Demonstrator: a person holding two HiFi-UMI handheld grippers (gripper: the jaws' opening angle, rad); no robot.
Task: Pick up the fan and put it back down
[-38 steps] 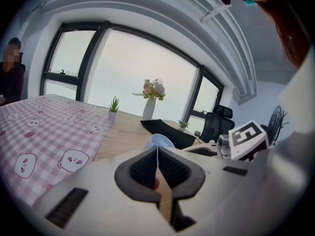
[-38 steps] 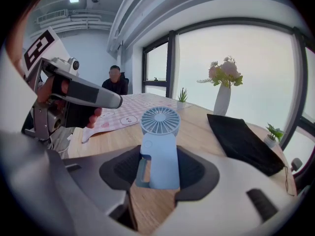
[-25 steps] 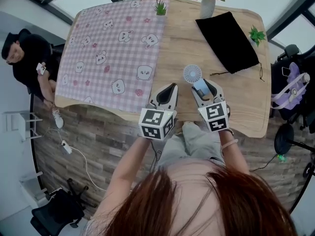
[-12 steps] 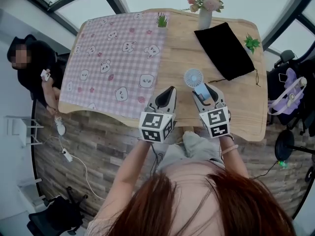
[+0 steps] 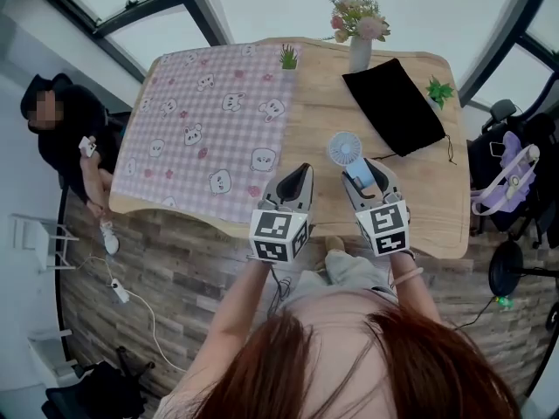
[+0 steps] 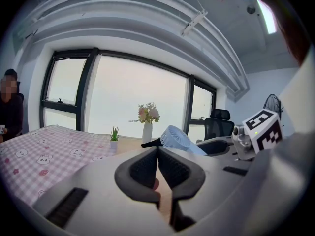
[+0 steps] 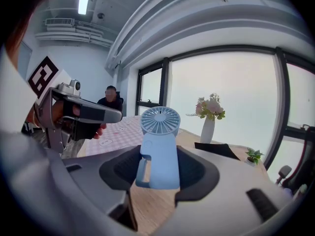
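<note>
Over the near edge of the worktop (image 5: 323,103), the right hand-held gripper (image 5: 362,168) points slightly downward, clamping the blue fan (image 5: 344,149) by its body; beside it, the left hand-held gripper (image 5: 297,175) is clenched, empty.

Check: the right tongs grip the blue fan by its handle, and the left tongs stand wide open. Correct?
No: the left gripper view shows the left tongs shut. The right tongs do grip the blue fan by its handle.

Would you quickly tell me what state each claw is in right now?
Left claw: closed, holding nothing.
Right claw: closed on the small light-blue plastic handheld fan.
</note>
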